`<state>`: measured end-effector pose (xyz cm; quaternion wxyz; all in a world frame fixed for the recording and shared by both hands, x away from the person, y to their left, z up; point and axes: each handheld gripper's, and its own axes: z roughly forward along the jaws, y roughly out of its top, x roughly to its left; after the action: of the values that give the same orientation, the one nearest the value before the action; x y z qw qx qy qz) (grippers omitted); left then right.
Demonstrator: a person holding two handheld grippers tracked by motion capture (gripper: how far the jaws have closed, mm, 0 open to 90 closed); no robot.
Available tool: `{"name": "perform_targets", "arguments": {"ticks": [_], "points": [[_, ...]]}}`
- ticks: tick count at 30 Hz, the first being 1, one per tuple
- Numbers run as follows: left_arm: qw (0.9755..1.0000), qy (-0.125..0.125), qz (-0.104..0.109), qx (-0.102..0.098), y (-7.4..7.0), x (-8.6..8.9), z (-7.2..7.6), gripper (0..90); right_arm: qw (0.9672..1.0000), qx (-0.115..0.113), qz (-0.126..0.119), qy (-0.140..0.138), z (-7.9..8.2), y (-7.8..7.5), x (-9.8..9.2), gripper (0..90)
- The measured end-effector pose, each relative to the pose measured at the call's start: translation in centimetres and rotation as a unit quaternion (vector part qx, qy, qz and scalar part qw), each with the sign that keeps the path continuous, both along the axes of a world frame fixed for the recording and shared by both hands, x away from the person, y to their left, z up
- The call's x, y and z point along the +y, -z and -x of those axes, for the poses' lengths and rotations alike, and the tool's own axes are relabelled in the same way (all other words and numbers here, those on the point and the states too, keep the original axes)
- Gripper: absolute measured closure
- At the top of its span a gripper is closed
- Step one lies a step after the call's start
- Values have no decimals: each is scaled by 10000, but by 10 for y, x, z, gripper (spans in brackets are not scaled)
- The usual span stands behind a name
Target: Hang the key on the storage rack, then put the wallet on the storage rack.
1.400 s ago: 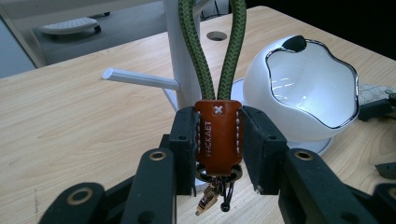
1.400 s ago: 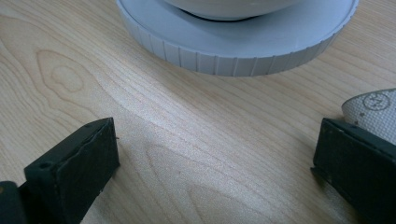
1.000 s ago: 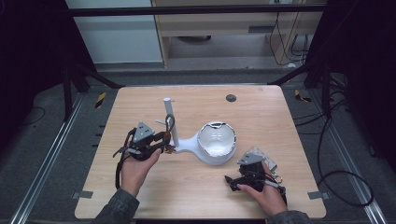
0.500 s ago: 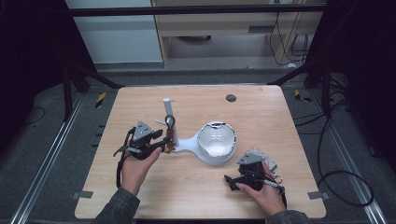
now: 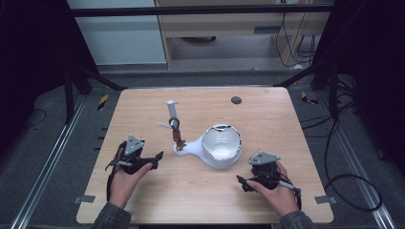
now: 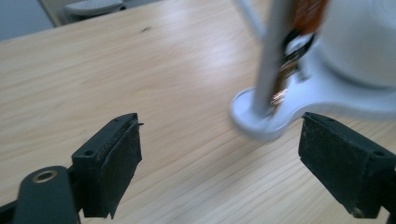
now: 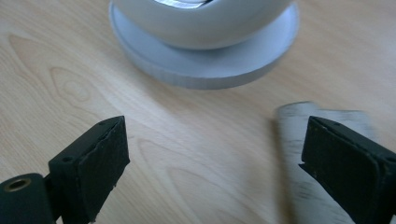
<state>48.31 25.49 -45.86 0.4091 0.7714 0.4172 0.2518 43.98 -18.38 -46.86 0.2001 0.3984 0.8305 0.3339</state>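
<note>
A white lamp-like device stands mid-table: a hollow dome on a round base, with a flat foot carrying an upright white post and a brown ribbon. My left gripper hovers left of the foot; its jaws have just been opening and nothing is between them. In the left gripper view the post and foot lie just beyond my open left gripper. My right gripper sits near the front right; its jaws have just been closing a little with bare table between them. A blurred pale roll lies beside the right jaw, below the base.
The wooden table has a small dark round mark near its far edge. Black frame legs stand at both far corners, and cables trail across the floor to the right.
My left gripper has let go of the post, opened, and drawn back to the left towards the near edge. The post stays upright. The right hand has lifted slightly.
</note>
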Motion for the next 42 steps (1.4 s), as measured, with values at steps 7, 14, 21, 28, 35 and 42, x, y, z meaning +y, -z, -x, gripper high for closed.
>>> {"name": "perform_targets", "arguments": {"ticks": [7,14,21,28,35,42], "points": [[9993,-203,-66,306,19,19,-7,85,9993,128,124,334,-10,-24,-29,89],[9968,-436,-322,589,28,19,-13,37,9986,260,307,346,-19,-32,-48,73],[9951,-539,-354,755,37,25,-16,37,9973,491,420,335,-23,-27,-54,61],[9925,-500,-438,1027,48,24,-18,21,9947,853,420,381,-31,-20,-57,89],[9930,-547,-392,970,50,26,-19,0,9927,1025,513,387,-32,-19,-66,82],[9930,-544,-393,970,50,26,-19,0,9920,1076,551,371,-31,-16,-67,79]]}}
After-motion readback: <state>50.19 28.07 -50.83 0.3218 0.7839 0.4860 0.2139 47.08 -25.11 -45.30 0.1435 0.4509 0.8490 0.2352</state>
